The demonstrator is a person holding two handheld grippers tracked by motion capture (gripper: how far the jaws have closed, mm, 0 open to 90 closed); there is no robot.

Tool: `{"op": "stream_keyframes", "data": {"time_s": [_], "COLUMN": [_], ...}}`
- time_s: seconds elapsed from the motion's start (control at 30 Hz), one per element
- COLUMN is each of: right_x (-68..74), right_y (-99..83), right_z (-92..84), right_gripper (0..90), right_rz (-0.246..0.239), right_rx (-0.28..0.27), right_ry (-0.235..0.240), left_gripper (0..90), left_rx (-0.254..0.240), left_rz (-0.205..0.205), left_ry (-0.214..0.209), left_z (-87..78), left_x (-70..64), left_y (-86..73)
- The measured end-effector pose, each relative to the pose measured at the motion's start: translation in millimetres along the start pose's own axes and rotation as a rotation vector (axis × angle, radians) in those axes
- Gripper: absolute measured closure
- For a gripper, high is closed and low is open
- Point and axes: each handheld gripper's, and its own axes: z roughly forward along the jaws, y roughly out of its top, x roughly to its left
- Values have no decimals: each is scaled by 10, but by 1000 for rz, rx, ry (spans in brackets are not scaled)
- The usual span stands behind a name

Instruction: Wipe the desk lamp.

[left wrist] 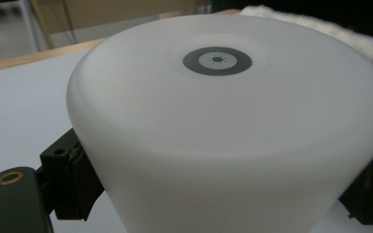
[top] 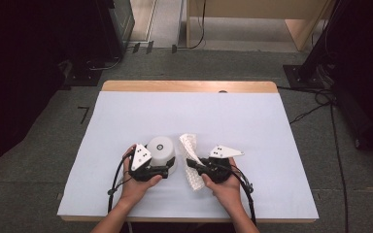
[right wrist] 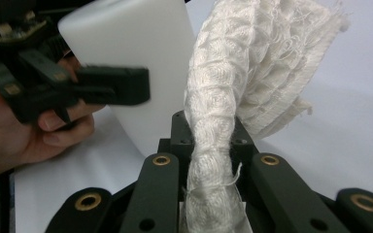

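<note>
- High view: the left gripper [top: 167, 170] sits at the near side of a white upturned bowl [top: 161, 151] on the desk [top: 126, 111], and the right gripper [top: 193, 164] comes in from the other side with a white cloth [top: 190, 145] standing up out of it. Bowl and cloth are side by side at the near middle of the desk, the cloth just beside the bowl's right flank.
- Left gripper view: here's the bowl [left wrist: 228, 126] close up, base uppermost with a dark ring mark on top. The black jaws stand one on each flank of its wall. They look clamped on the bowl to steady it, though I cannot see the contact itself.
- Right gripper view: the cloth [right wrist: 233, 97] is bunched and pinched tight where the jaws meet, closed hard on it, and its free end fans up beside the bowl [right wrist: 136, 53]. The left gripper [right wrist: 126, 87] shows at the bowl's side.
- My read: this is the wiping step, bowl braced and cloth poised.
- Next, the cloth needs pressing onto the bowl's wall and sweeping round, with the bowl kept from sliding.
</note>
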Motion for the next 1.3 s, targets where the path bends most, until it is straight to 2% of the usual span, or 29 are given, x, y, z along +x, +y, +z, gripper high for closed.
{"op": "stream_keyframes", "data": {"time_s": [0.03,0.1,0.17,0.2,0.3,0.47,0.57,0.6,0.73,0.83,0.97,1.0,1.13,1.23,1.3], "right_x": [0,13,33,59,94,155,156,155,169,158,135,148,151,156,158], "right_y": [0,-10,-19,-21,-9,39,89,128,183,160,44,13,17,44,74], "right_z": [0,21,49,69,78,49,-8,-60,-131,-110,43,96,112,84,44], "right_gripper": [794,794,794,795,796,798,799,799,799,798,798,799,799,799,799], "right_rz": [0,-3,-3,-1,-3,-12,-14,-11,-18,-10,6,2,-2,-5,-9], "right_rx": [0,8,13,14,9,-14,-41,-68,-99,-85,-18,4,4,-10,-29], "right_ry": [0,4,10,29,44,65,64,73,86,93,89,86,91,91,91], "left_gripper": [90,90,90,90,90,90,90,90,90,90,91,91,91,91,91], "left_rx": [0,-36,-56,-63,-62,-43,-27,-14,-12,-23,-45,-60,-71,-51,-24], "left_rz": [0,-26,-33,-32,-32,-9,1,15,20,17,-17,-37,-49,-21,8], "left_ry": [0,-62,-91,-116,-131,-154,-172,-178,-186,-180,-178,-184,-193,-213,-211], "left_z": [0,-53,-85,-101,-97,-57,-24,1,10,-16,-73,-98,-119,-86,-53], "left_x": [0,58,76,83,75,29,-4,-30,-52,-30,73,120,162,137,91], "left_y": [0,48,82,102,103,83,66,55,56,80,114,128,138,117,96]}}
